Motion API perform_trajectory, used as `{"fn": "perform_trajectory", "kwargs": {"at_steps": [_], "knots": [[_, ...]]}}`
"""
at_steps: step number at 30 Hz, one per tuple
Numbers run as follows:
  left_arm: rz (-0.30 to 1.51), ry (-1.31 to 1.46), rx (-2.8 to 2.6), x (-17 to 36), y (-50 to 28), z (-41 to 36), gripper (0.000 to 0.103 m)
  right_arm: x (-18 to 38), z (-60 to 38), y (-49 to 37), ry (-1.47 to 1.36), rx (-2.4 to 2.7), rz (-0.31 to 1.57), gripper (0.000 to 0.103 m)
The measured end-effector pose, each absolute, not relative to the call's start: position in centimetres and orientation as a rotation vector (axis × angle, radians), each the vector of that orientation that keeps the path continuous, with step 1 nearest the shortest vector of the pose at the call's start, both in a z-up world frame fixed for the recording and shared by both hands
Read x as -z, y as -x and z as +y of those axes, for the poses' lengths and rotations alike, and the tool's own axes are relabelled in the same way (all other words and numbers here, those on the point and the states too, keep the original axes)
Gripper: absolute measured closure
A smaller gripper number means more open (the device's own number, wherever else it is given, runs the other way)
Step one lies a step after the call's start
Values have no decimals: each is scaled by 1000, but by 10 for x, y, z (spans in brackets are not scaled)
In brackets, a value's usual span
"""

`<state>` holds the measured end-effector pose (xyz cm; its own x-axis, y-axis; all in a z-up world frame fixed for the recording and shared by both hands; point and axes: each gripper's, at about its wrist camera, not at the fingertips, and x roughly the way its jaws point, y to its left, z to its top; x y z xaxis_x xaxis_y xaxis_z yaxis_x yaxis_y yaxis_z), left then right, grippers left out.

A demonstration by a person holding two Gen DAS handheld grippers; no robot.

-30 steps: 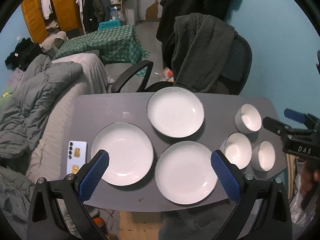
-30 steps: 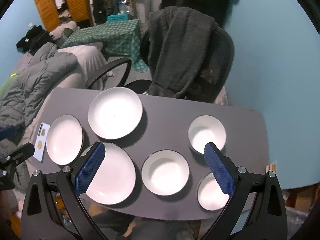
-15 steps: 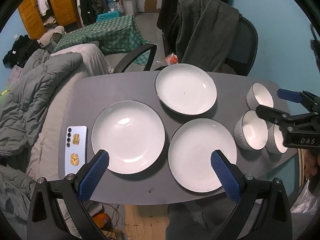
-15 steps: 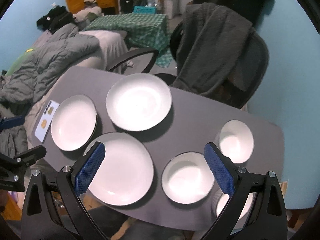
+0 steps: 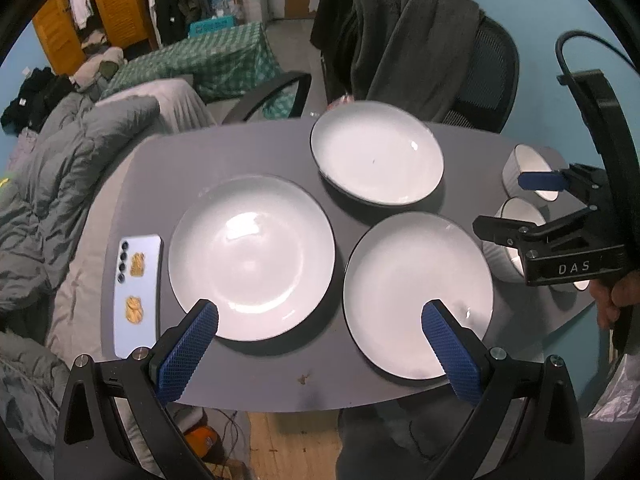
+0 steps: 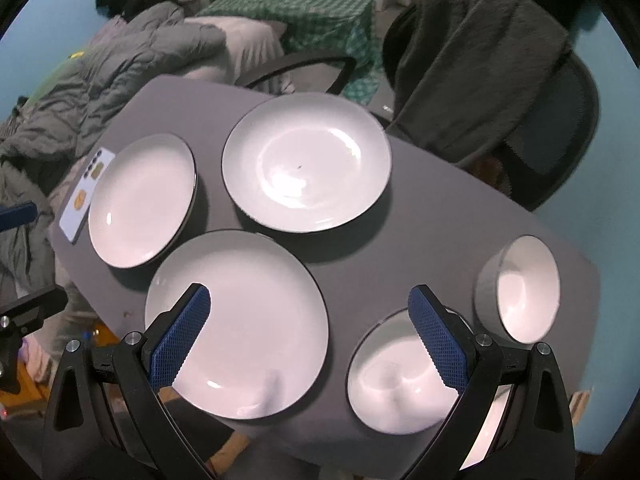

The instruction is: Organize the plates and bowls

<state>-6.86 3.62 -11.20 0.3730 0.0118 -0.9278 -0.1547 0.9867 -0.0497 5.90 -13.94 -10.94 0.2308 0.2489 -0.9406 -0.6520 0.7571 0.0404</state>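
Glazed white ceramic throughout, noted left to right in the left wrist view. Phone at left edge of grey table, flat, just beside left plate. Far plate at upper centre, near plate at lower right; all three separate, none stacked, dark rims close but not overlapping. Left gripper at bottom of frame, jaws spread wide and empty, hovering above the gap between left and near plates, touching nothing. At far right, ribbed bowls partly hidden behind right gripper: far bowl and middle bowl identifiable; a third only glimpsed. Right wrist view confirms same layout: middle bowl under the right-hand finger, far bowl at right edge, right gripper likewise spread and empty, above table between near plate and bowls. Handling assessment: plates likely stiff, fairly heavy, brittle, glaze slick; shallow rim lying low to table, so purchase judged best at the rim edge nearest, one pad under lip, one on top. Bowls lighter, ribbed wall offering better grip; pinch across the wall at the rim. Risk: chipping on stacking contact, slipping if tilted. Sorting judged not yet begun.
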Motion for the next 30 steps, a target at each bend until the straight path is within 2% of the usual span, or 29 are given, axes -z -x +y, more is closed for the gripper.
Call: {"fn": "perform_trajectory", "kwargs": {"at_steps": [10, 12, 14, 16, 19, 24, 27, 29, 30], "knots": [[1281, 180, -145, 154, 67, 29, 1, 156, -115, -66, 541, -727, 1252, 5], [1283, 181, -146, 158, 67, 26, 1, 163, -113, -68, 552, -731, 1271, 9], [1295, 199, -148, 163, 67, 24, 5, 168, -112, -71, 557, -733, 1293, 14], [1315, 237, -152, 170, 66, 24, 15, 172, -111, -73, 560, -741, 1307, 16], [1332, 289, -160, 179, 65, 29, 21, 174, -108, -73, 569, -765, 1318, 20], [1349, 335, -170, 188, 66, 28, 25, 183, -102, -71, 628, -785, 1332, 26], [1355, 354, -172, 193, 65, 28, 28, 189, -101, -71, 660, -795, 1351, 36], [1359, 360, -180, 197, 66, 30, 37, 192, -101, -70, 674, -795, 1362, 43], [1365, 360, -193, 200, 68, 29, 46, 194, -101, -70, 679, -795, 1367, 45]]}}
